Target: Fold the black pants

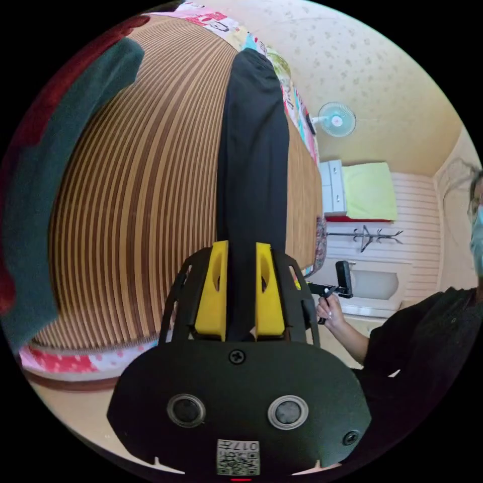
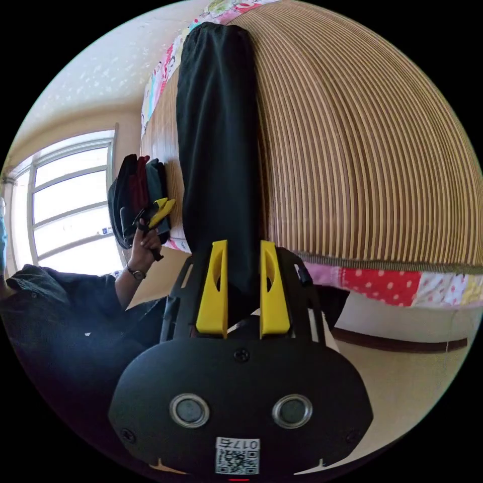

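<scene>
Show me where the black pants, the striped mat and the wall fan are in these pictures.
black pants [image 1: 251, 151]: left gripper view, middle of the long folded strip.
striped mat [image 2: 362, 151]: right gripper view, bare part beside the pants.
wall fan [image 1: 336, 119]: left gripper view, centre of its round guard.

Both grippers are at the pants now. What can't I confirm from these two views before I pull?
- Left gripper view: the left gripper straddles the black pants; the cloth's near edge is hidden behind the gripper body.
- Right gripper view: the same at the right gripper.
- Either view: the pants' far end is squeezed at the fisheye rim.
</scene>
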